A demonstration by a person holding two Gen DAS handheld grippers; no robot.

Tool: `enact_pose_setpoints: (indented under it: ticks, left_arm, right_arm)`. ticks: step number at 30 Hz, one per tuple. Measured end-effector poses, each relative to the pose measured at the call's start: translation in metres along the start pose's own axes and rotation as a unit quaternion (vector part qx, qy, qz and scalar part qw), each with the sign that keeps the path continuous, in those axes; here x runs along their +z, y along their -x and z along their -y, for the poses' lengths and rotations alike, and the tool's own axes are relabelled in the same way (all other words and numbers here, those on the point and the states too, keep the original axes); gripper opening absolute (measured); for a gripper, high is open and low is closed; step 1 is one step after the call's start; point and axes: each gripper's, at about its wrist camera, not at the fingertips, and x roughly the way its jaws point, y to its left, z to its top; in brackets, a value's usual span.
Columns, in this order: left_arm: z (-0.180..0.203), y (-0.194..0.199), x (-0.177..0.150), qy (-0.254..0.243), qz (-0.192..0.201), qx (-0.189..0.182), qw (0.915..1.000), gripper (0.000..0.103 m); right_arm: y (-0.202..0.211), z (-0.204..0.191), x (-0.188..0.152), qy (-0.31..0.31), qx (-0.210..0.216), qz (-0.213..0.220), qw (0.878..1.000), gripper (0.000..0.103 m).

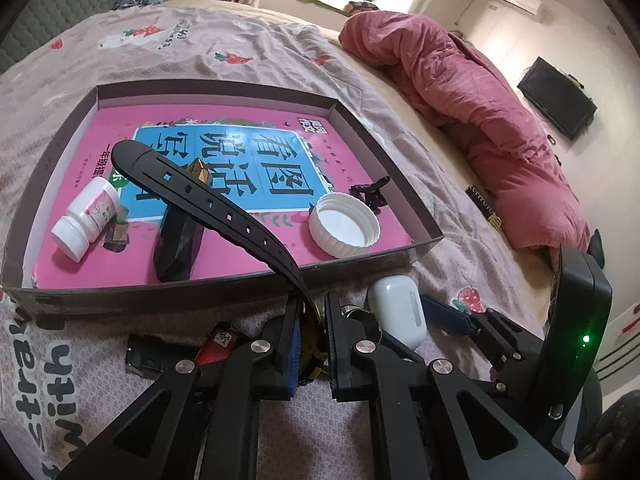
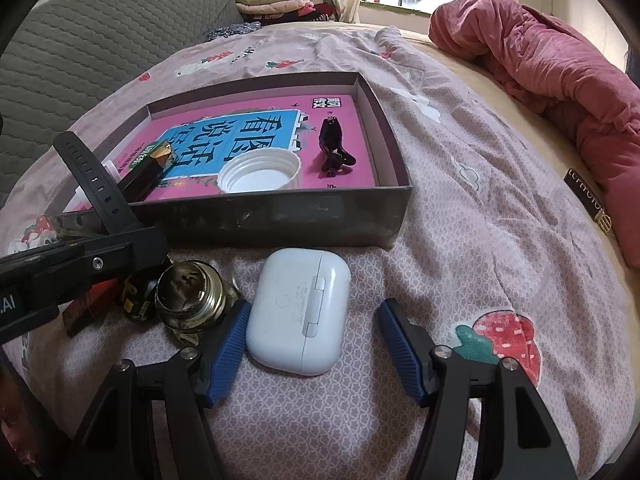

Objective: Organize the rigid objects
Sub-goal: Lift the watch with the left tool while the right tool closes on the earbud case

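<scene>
While open, right gripper [image 2: 314, 334] fingers [image 2: 228, 344] flank earbud case [image 2: 298, 310].

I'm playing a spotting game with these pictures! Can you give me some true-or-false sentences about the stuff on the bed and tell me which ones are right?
1. The white earbud case lies inside the box. False: it lies on the bedspread in front of the box.
2. The left hand-held gripper is shut on a black strap. True.
3. The right hand-held gripper is squeezing the earbud case. False: its jaws stand open on either side of the case.
4. A white cap sits open side up in the box. True.
5. The small white bottle stands upright. False: it lies on its side in the box.
</scene>
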Motion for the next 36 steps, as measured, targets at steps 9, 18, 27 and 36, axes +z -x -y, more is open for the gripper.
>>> enact_pose_setpoints:
  ticks: [9, 18, 27, 36]
  left_arm:
    - [-0.003, 0.008, 0.001, 0.006, 0.008, 0.000, 1.0000, 0.009]
    - [-0.002, 0.026, 0.004, 0.007, 0.034, -0.027, 0.9990, 0.008]
    - [-0.003, 0.039, 0.007, 0.006, 0.051, -0.038, 0.9980, 0.007]
    - [-0.015, 0.061, 0.014, 0.031, 0.079, -0.068, 0.9941, 0.007]
  right_arm:
    - [0.005, 0.010, 0.001, -0.017, 0.004, 0.008, 1.000, 0.045]
    - [0.008, 0.013, 0.003, -0.025, 0.014, 0.009, 1.000, 0.045]
    - [0.015, 0.014, 0.005, -0.026, 0.017, 0.019, 0.999, 0.045]
    - [0.027, 0.017, 0.009, -0.027, 0.021, 0.040, 0.999, 0.045]
